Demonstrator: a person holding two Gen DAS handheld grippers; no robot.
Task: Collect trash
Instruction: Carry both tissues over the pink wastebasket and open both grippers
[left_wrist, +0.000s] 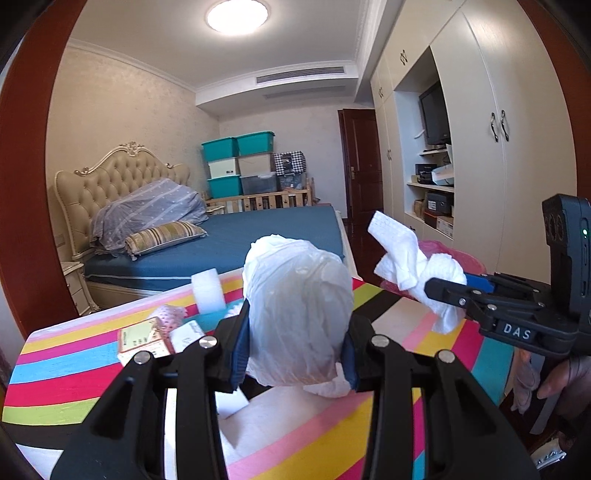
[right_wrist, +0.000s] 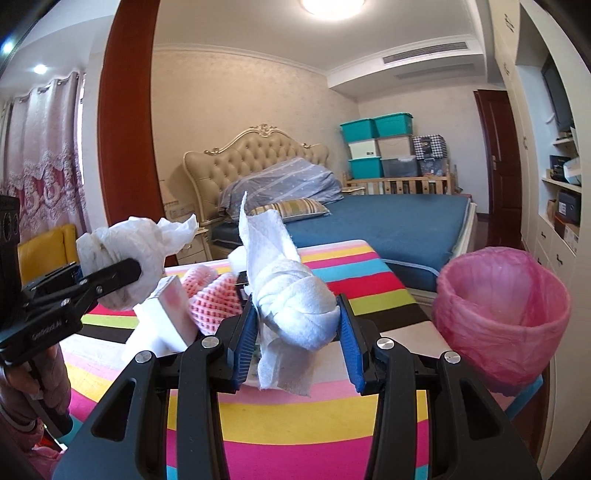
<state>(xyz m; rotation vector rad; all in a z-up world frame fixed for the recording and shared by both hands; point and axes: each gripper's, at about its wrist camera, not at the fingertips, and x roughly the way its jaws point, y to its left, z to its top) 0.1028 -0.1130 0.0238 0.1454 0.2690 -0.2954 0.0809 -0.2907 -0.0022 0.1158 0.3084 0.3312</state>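
The left tool (left_wrist: 297, 354) pinches a crumpled tissue wad (left_wrist: 297, 306) above the striped counter (left_wrist: 66, 362), its bulk standing upright. Beside it the right tool (right_wrist: 297, 332) pinches a twisted paper towel (right_wrist: 291, 295), long axis tilted up and away. Boxes and a pink foam net (right_wrist: 214, 299) lie behind. The pink-lined bin (right_wrist: 502, 325) stands open past the counter's right edge, the bed (right_wrist: 388, 225) beyond

Striped surface (right_wrist: 295, 432) in foreground. Bed (right_wrist: 388, 221) behind it, blue sheet, tufted headboard (right_wrist: 255, 155), striped pillow (right_wrist: 291, 208) against grey bedding. Teal storage boxes (right_wrist: 376, 127) stacked at far wall. Dark wooden door (right_wrist: 495, 155) ajar. White wardrobe (left_wrist: 509, 122) at right. Ceiling lamp (left_wrist: 237, 16) lit.
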